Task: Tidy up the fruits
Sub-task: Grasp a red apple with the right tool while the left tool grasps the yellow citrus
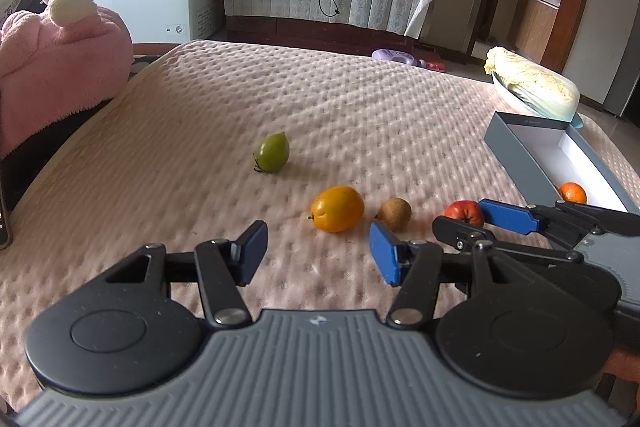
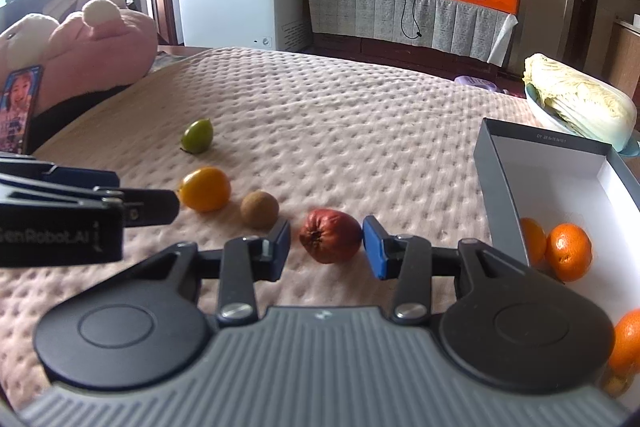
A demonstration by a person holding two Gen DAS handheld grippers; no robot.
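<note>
On the pink quilted cloth lie a green fruit (image 1: 272,157) (image 2: 197,136), a yellow-orange fruit (image 1: 337,208) (image 2: 205,188), a brown kiwi (image 1: 394,213) (image 2: 259,209) and a red apple (image 1: 464,212) (image 2: 330,235). A grey box (image 1: 516,147) (image 2: 494,187) at the right holds oranges (image 2: 568,251) (image 1: 573,192). My left gripper (image 1: 318,251) is open and empty, just short of the yellow fruit. My right gripper (image 2: 326,247) is open with its pads on either side of the apple; the right pad looks to touch it.
A cabbage (image 2: 580,103) in a bowl sits behind the box. A pink plush toy (image 1: 52,63) lies at the table's left edge, a phone (image 2: 16,107) beside it. Another orange (image 2: 628,343) shows at the lower right.
</note>
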